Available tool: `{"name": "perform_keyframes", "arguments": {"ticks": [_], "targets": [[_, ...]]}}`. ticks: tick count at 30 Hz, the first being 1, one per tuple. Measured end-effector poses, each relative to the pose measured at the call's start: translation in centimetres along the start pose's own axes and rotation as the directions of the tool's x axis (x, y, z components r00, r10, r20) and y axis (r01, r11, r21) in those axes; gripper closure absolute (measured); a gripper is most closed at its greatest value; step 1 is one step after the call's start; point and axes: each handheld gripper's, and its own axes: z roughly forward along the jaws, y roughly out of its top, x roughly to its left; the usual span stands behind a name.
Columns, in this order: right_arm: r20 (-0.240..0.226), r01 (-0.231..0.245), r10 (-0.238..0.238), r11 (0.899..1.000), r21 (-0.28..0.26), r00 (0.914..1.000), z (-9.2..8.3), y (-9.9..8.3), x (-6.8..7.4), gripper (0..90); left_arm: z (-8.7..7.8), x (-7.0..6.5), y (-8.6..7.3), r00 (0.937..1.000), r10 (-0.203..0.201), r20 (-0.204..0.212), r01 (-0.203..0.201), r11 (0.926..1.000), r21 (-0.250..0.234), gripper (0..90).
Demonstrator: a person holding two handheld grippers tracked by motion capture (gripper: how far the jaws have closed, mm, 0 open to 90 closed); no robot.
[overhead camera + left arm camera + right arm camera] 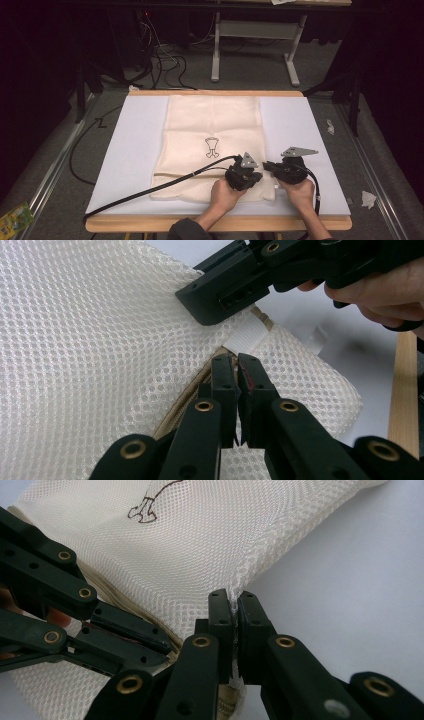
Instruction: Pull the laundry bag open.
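A cream-white mesh laundry bag (212,145) of rectangular shape, bearing a small dark outline emblem (212,148) near its middle, lies flat on a white board (135,150) that covers a wooden-edged table (215,223). All positions below are taken from the bag. The left gripper (248,172), black and held in the person's left hand (224,194), sits on the bag's near right portion, close to the beige zip seam (187,395) that runs along the near edge. In the left gripper view its jaws are pressed together at a white fabric tab (245,337) beside that seam; whether any cloth is caught between them cannot be told. The right gripper (267,166), held in the right hand (300,192), is at the bag's near right edge, just beside the left gripper. In the right gripper view (234,611) its jaws are clamped on a thin fold of mesh at the bag's edge, with the netting puckered where it enters them. A black cable (150,189) trails from the left gripper across the bag's near left corner and off the board.
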Motion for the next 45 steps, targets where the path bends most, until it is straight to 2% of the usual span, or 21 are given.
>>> {"name": "perform_keyframes", "arguments": {"ticks": [18,22,28,31,35,45], "targets": [[0.008,0.007,-0.007,1.000,-0.001,0.9999,-0.1,-0.1,0.0,87.9,-0.7,0.1,0.0,0.9995,0.021,-0.024,-0.021,0.9996,0.017,86.7],[0.007,0.004,-0.004,1.000,0.002,1.0000,-0.1,-0.1,-0.1,87.9,-0.8,0.3,-0.2,0.9997,0.010,-0.022,-0.009,0.9999,0.014,86.8],[0.007,0.003,-0.003,1.000,0.001,1.0000,0.0,-0.2,-0.1,87.9,-1.2,0.2,-0.3,0.9989,0.029,-0.038,-0.029,0.9994,0.017,86.7],[0.008,0.008,-0.008,1.000,0.000,0.9999,0.0,-0.2,-0.1,87.9,-1.3,0.4,-0.4,0.9994,0.016,-0.031,-0.016,0.9998,0.011,86.7],[0.019,0.022,-0.022,1.000,0.013,0.9996,0.1,-0.2,0.0,87.8,-1.4,0.4,-0.5,0.9991,0.022,-0.036,-0.022,0.9996,0.017,86.8],[0.020,0.013,-0.014,1.000,0.024,0.9997,0.3,-0.3,-0.1,87.9,-2.0,0.7,-0.7,0.9992,0.011,-0.039,-0.010,0.9999,0.013,86.8]]}}
